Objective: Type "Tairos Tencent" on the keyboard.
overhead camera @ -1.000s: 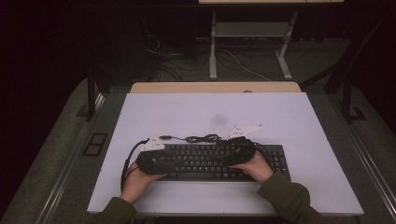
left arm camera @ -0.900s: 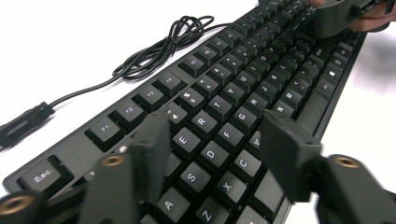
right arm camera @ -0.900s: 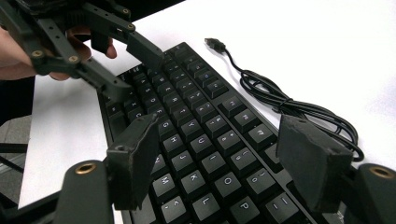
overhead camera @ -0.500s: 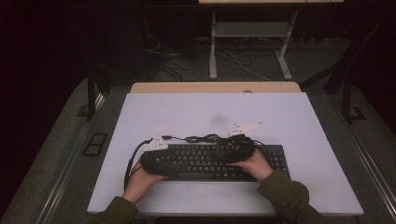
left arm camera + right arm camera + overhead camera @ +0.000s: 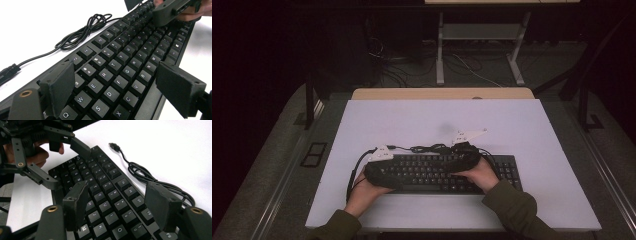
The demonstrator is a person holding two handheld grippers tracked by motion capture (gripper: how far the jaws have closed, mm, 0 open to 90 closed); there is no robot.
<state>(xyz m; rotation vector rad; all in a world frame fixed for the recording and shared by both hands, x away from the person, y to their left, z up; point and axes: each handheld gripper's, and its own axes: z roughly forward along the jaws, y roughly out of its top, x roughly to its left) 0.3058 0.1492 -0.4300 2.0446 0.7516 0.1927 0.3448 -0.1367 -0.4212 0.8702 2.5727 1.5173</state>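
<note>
A black keyboard [image 5: 439,174] lies flat on the white table [image 5: 522,125], near its front edge. My left gripper [image 5: 404,172] is at the keyboard's left end. Its jaws have just been opening and now straddle the keyboard [image 5: 120,72] from back edge to front edge, the pads [image 5: 61,86] clear of it. My right gripper [image 5: 449,164] hovers over the middle keys. Its jaws have just been closing a little but stand apart above the keyboard [image 5: 105,195], gripping nothing. Each gripper view also shows the other gripper: the right gripper [image 5: 172,10] and the left gripper [image 5: 66,165].
The keyboard's black cable [image 5: 427,148] lies in a loose coil on the table behind the keys, ending in a free USB plug [image 5: 113,145]. The cable [image 5: 82,32] is close to the back edge. A wooden strip [image 5: 442,93] borders the table's far side.
</note>
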